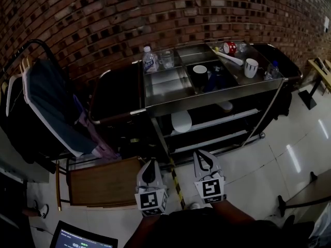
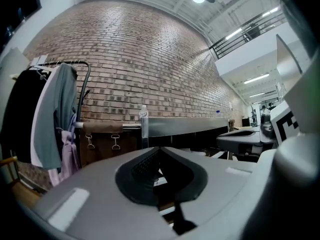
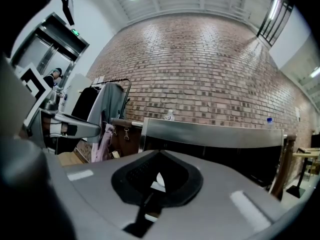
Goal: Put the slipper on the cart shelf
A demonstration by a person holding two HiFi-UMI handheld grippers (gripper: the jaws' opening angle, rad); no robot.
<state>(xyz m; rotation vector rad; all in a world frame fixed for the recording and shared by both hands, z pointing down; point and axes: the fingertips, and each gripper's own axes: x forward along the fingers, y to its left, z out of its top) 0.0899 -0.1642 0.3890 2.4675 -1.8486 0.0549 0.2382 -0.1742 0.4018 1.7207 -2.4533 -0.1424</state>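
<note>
Your left tongs (image 1: 151, 163) and right tongs (image 1: 204, 156) are both clenched on nothing. You hold them side by side, low in the head view, aimed at the cart (image 1: 217, 97). Each gripper view shows the jaw tips met, with only a dark hollow behind them.

The slipper (image 1: 181, 122), a white oval, sits on the cart's middle shelf (image 1: 227, 121) near its left end, well apart from both tongs. A second white shape (image 1: 225, 106) lies further right, just under the cart's top; what it is cannot be made out.

On the cart's top stand a bottle (image 1: 150, 61), a glass (image 1: 166, 59) and a white cup (image 1: 251, 67). A coat rack (image 1: 46, 97) hung with clothes stands to the cart's left.
</note>
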